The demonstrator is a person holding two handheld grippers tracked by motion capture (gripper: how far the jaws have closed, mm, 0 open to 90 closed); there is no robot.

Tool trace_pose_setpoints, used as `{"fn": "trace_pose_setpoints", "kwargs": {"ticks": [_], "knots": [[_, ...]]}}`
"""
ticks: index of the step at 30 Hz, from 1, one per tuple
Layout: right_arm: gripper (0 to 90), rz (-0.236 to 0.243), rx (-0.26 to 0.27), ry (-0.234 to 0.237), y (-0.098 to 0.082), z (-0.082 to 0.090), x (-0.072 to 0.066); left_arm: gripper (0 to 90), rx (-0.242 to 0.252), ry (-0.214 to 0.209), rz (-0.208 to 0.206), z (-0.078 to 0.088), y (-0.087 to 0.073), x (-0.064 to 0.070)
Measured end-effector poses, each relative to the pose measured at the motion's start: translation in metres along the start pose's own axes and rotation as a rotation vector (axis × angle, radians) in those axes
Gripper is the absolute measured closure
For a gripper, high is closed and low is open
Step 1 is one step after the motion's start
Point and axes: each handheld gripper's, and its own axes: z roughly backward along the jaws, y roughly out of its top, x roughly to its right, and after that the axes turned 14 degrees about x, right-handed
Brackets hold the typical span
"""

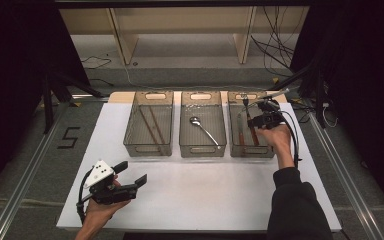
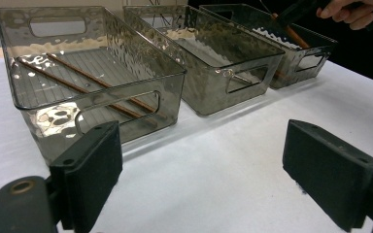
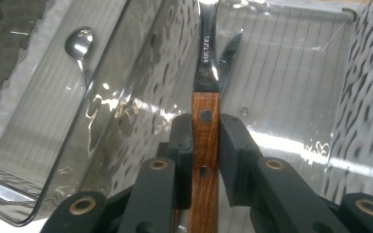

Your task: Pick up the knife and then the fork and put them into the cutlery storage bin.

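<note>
The right gripper [image 3: 206, 141] is seen closed on a wooden-handled steel knife [image 3: 206, 131]; both black pads are pressed against the brown riveted handle, and the blade is pointed away from the camera into the right-hand smoked transparent plastic bin [image 1: 267, 150]. In the high view, the right gripper [image 1: 260, 120] is held over that bin, with the knife [image 1: 254, 134] slanted down inside it. A second utensil with a reddish handle [image 1: 241, 136] is noted lying on the floor of the same bin, just beside the held knife.

The left gripper [image 1: 132, 175] is held low over the white table top [image 1: 205, 195], well apart from the bins. Its jaws are seen standing wide in the left gripper view, with nothing between them.

A steel spoon [image 1: 202, 127] is recorded in the middle bin [image 1: 202, 150], and two brown chopsticks [image 1: 151, 127] in the left bin [image 1: 147, 150].
</note>
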Motion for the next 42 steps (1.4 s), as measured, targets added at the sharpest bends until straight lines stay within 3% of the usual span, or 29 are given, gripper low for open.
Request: {"fn": "trace_pose_setpoints", "kwargs": {"ticks": [8,10,13,21,30,42], "knots": [[76.2,-0.029,-0.044,-0.004,-0.009,-0.011,0.005,13.7,0.000,0.001,0.001,0.000,0.000,0.000],[69.4,-0.034,-0.064,-0.001,-0.012,-0.014,0.006,13.7,0.000,0.001,0.001,0.000,0.000,0.000],[63.3,-0.052,-0.051,0.009,-0.010,-0.011,0.007,13.7,-0.001,0.002,0.002,0.000,0.000,0.000],[47.9,-0.007,-0.018,0.052,-0.006,0.002,-0.004,13.7,0.000,0.001,0.001,0.000,0.000,0.000],[38.2,0.063,0.047,0.116,-0.009,0.024,-0.022,13.7,0.001,0.002,0.000,0.000,0.000,0.000],[32.4,0.099,0.100,0.165,-0.017,0.038,-0.036,13.7,0.000,0.000,0.002,0.000,0.000,0.000]]}}
